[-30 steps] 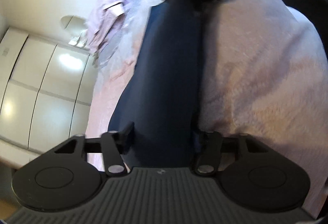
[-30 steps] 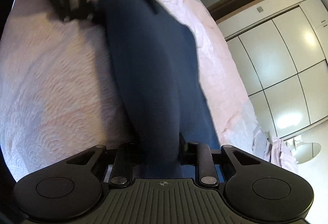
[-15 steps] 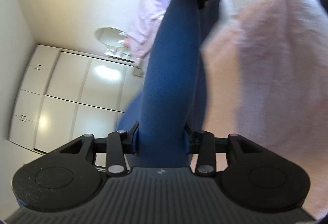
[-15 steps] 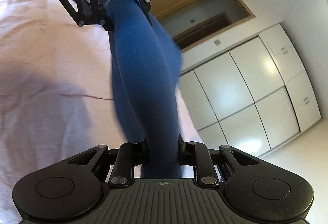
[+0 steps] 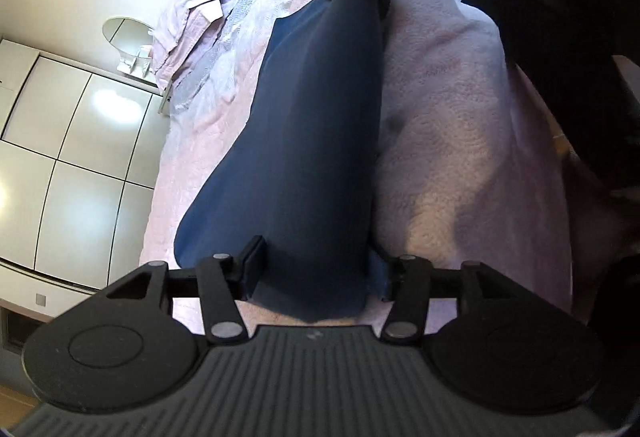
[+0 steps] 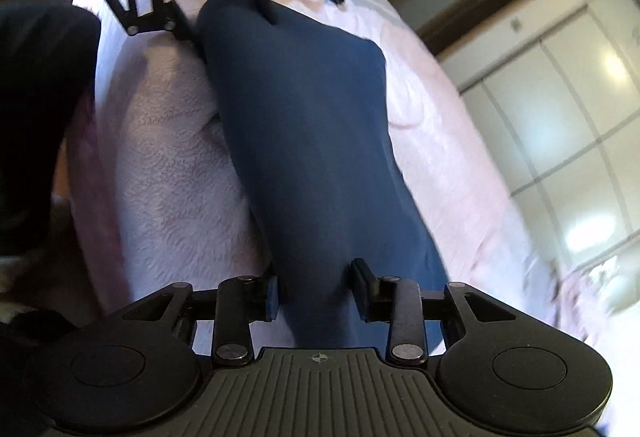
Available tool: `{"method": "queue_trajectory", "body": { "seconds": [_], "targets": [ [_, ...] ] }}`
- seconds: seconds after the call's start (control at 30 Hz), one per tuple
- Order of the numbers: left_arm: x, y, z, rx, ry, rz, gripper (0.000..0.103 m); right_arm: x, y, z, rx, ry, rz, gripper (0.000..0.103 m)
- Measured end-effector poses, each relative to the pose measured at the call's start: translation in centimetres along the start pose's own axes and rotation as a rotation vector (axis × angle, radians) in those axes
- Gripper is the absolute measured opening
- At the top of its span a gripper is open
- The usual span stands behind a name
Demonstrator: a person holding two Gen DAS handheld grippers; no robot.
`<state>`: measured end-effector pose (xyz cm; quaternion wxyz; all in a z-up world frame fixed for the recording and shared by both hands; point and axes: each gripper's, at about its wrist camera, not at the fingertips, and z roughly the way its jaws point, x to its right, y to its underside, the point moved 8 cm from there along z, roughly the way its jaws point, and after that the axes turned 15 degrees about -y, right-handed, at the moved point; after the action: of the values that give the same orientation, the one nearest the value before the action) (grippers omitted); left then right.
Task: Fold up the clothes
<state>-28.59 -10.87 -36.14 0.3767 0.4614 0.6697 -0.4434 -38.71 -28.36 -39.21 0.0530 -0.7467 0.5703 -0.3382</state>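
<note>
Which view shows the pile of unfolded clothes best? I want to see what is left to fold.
The left wrist view: the pale lilac clothes lie heaped on the pink bedspread, beyond the navy garment. The right wrist view shows only a blurred pale scrap at the far right edge, too smeared to identify.

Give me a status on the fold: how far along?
Done: the navy garment lies as a long doubled strip on the pink bedspread. In hand: the left gripper and right gripper sit at its opposite ends, jaws just opening, cloth between them. Left: the pile of clothes farther along the bed, unfolded.
</note>
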Motion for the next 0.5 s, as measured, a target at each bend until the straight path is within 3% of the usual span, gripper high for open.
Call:
{"method": "queue_trajectory", "body": {
  "seconds": [0.23,0.5],
  "targets": [
    [-0.7,0.1,-1.2,-0.046,0.039,-0.049,0.05,-0.8,-1.2,-5.0,0.07,-0.095,0.202,0.035],
    [-0.8,0.5,-0.8,-0.067,0.031,-0.038,0.05,-0.6,-0.9,-5.9,0.096,-0.076,0.212,0.035]
  ]
}}
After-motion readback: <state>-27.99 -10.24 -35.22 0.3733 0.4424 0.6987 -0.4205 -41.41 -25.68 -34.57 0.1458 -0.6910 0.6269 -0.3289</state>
